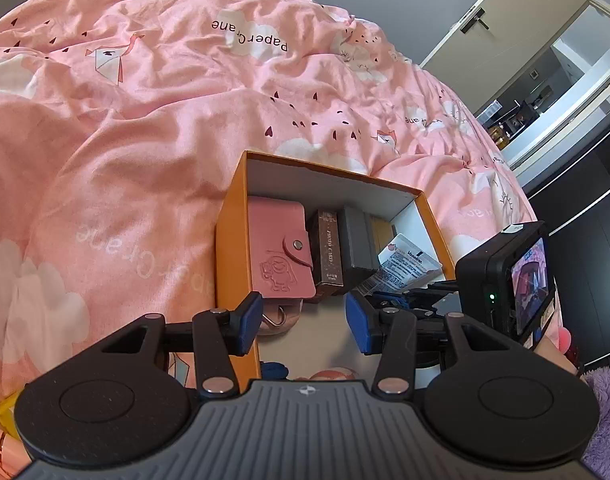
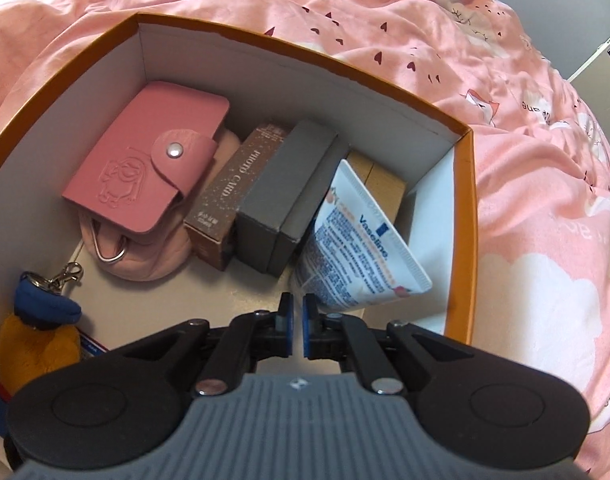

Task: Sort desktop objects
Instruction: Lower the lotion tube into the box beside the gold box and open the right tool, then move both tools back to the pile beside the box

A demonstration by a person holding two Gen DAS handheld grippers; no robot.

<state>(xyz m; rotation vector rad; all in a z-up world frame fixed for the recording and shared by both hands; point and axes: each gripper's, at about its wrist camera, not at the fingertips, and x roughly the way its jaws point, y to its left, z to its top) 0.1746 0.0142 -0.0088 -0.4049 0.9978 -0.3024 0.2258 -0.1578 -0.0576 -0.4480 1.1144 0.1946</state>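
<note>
Item: Vaseline tube (image 2: pixel 361 246), leaning inside orange box (image 2: pixel 463 216) on the bed, at 1 o'clock just beyond right tongs (image 2: pixel 298 330); long axis 11-to-5. Right tongs: nearly closed, holding nothing, nearer. Left tongs (image 1: pixel 303 322): wide apart, empty. Right box wall close at 3 o'clock; open floor at 9.
</note>
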